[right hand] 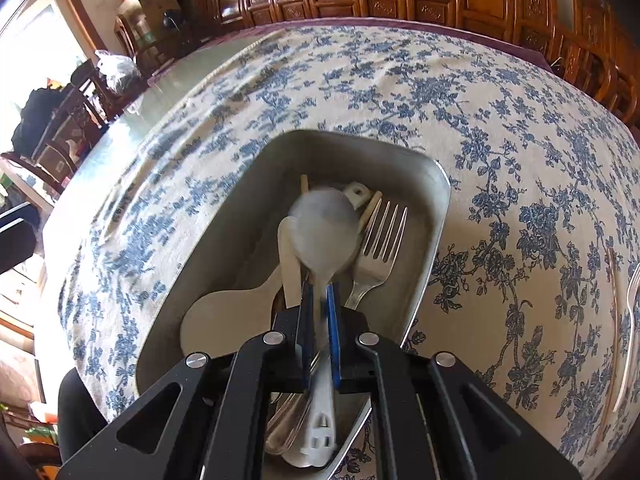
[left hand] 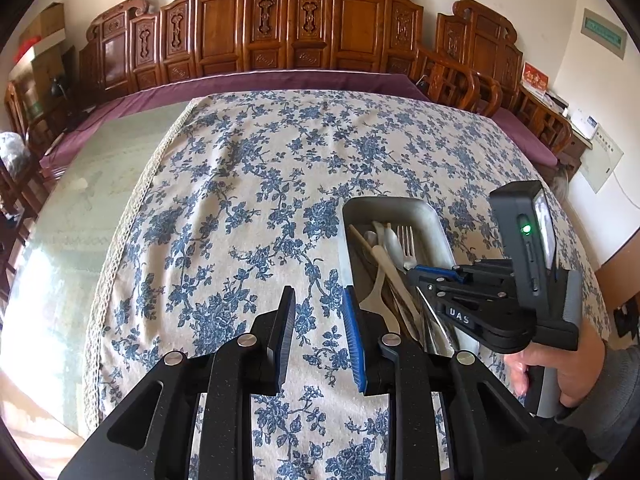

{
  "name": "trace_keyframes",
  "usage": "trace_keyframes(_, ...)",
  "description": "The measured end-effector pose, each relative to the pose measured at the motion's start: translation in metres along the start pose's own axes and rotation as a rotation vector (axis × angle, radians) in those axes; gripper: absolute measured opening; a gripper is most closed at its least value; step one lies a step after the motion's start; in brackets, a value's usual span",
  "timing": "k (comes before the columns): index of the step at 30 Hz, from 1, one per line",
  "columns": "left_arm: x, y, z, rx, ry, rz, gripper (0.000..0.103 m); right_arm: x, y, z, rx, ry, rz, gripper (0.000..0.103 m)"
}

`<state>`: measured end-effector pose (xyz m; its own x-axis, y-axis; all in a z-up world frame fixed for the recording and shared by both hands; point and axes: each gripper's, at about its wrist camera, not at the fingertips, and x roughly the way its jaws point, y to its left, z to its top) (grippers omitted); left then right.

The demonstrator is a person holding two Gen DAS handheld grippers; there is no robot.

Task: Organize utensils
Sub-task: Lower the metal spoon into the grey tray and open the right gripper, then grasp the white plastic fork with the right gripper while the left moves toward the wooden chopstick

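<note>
A metal tray (right hand: 360,140) on the flowered cloth holds a steel fork (right hand: 380,240), a flat white scoop (right hand: 224,312), a wooden stick and other cutlery. My right gripper (right hand: 320,308) points down into it. A white plastic spoon (right hand: 324,232) has its handle between the blue pads. Its bowl is blurred while the fingers are sharp, and its tail rests low in the tray, so the pads no longer clamp it. In the left wrist view the tray (left hand: 384,202) and the right gripper (left hand: 416,276) lie to the right. My left gripper (left hand: 318,320) hovers open over bare cloth.
On the cloth right of the tray lie a thin wooden stick (right hand: 614,320) and a clear plastic fork (right hand: 630,320). A person's hand (left hand: 560,368) holds the right gripper's handle. Carved wooden chairs (left hand: 304,20) line the table's far side. A glass tabletop (left hand: 80,208) shows left of the cloth.
</note>
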<state>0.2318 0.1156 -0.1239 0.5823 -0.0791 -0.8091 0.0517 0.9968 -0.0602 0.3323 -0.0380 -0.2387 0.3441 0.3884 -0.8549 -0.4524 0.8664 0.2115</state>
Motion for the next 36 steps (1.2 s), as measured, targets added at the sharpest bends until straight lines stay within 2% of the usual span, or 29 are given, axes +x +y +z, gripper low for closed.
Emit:
trace_keyframes(9,0.003,-0.022,0.003,0.02,0.001,-0.01,0.033,-0.054,-0.018,-0.008,-0.036,-0.099,-0.001,0.01)
trace_keyframes(14,0.012,-0.045,0.008,0.039,0.006,-0.032,0.039,-0.089,-0.058,-0.027,-0.024,-0.135,-0.052,0.01)
trace_keyframes(17,0.02,-0.058,0.009,0.046,0.005,-0.046,0.059,-0.105,-0.09,-0.036,0.001,-0.149,-0.094,0.01)
trace_keyframes(22,0.035,-0.08,0.013,0.051,0.022,-0.056,0.067,-0.125,-0.151,-0.048,0.045,-0.153,-0.176,0.01)
trace_keyframes(23,0.038,-0.086,0.013,0.05,0.023,-0.057,0.069,-0.126,-0.16,-0.049,0.046,-0.151,-0.194,0.01)
trace_keyframes(27,0.045,-0.105,0.015,0.05,0.019,-0.044,0.083,-0.128,-0.205,-0.056,0.068,-0.127,-0.253,0.025)
trace_keyframes(31,0.052,-0.122,0.018,0.047,0.021,-0.05,0.085,-0.122,-0.242,-0.061,0.088,-0.098,-0.28,0.025)
trace_keyframes(36,0.06,-0.145,0.022,0.057,0.032,-0.039,0.087,-0.105,-0.268,-0.061,0.101,-0.054,-0.282,0.025)
